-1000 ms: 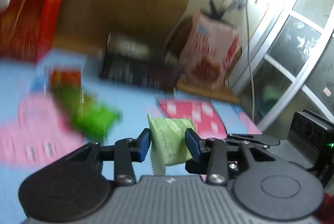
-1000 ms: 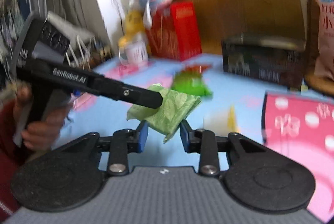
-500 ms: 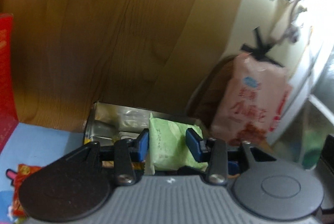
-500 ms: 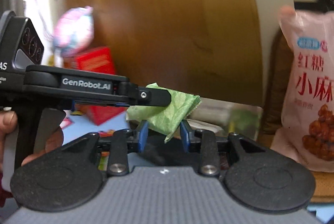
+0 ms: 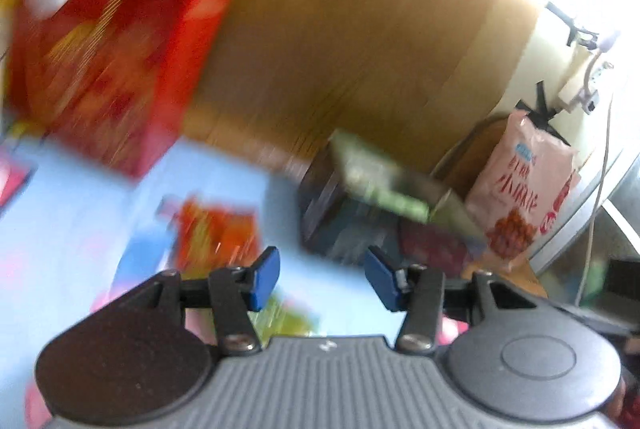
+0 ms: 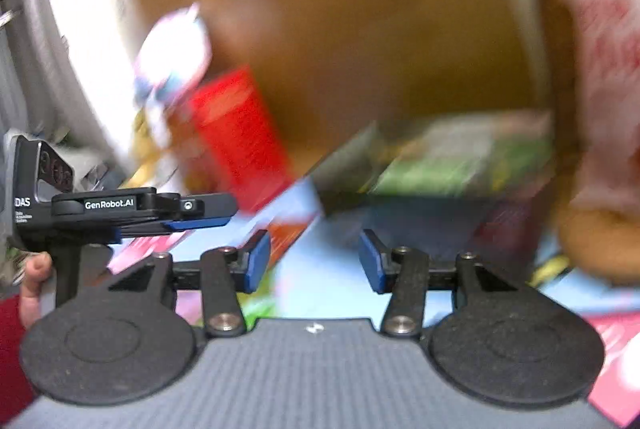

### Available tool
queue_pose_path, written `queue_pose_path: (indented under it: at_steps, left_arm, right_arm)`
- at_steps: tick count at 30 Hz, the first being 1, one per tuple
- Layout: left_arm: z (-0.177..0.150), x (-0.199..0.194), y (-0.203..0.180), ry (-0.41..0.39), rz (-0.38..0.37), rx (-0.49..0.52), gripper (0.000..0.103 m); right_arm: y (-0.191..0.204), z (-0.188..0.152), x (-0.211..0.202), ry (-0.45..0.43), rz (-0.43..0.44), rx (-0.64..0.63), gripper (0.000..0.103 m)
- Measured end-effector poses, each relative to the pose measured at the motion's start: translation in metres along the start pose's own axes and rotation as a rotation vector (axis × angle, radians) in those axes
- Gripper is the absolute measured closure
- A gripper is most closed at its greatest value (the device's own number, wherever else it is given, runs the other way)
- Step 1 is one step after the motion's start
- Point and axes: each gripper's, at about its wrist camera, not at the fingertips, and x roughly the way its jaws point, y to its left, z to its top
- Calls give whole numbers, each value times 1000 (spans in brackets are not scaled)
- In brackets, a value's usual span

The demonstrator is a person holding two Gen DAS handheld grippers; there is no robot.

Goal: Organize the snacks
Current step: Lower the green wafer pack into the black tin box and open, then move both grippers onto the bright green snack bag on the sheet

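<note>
From the left wrist camera, the left gripper (image 5: 322, 279) has its blue pads spread with nothing between them; its jaws have just been opening. The picture is heavily smeared. Ahead and to the right stands a dark tin box (image 5: 360, 225) on the blue mat (image 5: 224, 185), and a green snack packet (image 5: 384, 185) lies in its open top. An orange-red snack packet (image 5: 218, 233) lies on the mat to the left of the box, and a big red carton (image 5: 116, 69) stands further left against the wooden panel (image 5: 340, 41). A pink bag of snacks (image 5: 524, 193) leans just right of the box.

From the right wrist camera, the right gripper (image 6: 314, 261) also has its pads apart and empty, its jaws having just been opening. Beyond it sits the same dark box (image 6: 424, 225), blurred, with green packets (image 6: 460, 165) showing in its top. The left gripper (image 6: 208, 213) reaches in from the left, held by a hand (image 6: 34, 285) with a red sleeve (image 6: 10, 349). The red carton (image 6: 240, 137) stands behind it.
</note>
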Motion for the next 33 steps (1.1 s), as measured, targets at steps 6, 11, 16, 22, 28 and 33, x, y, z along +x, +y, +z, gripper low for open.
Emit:
queue_pose_path:
  at_steps: [6, 11, 16, 22, 28, 33]
  left_arm:
    - [-49, -8, 24, 39, 32, -153, 56]
    - [-57, -8, 22, 52, 6, -143, 67]
    - [-77, -26, 19, 80, -33, -100, 67]
    - [-111, -62, 5, 85, -33, -25, 67]
    - [-138, -83, -10, 47, -7, 59, 62]
    - [-149, -87, -11, -15, -7, 88, 61]
  right_arm:
    - [25, -6, 59, 261, 17, 67, 51]
    - [39, -15, 73, 343, -12, 91, 61]
    - [63, -41, 40, 309, -27, 32, 63]
    - [102, -86, -6, 232, -17, -114, 63]
    - [134, -132, -37, 179, -10, -276, 62]
    - [143, -154, -40, 117, -59, -342, 60]
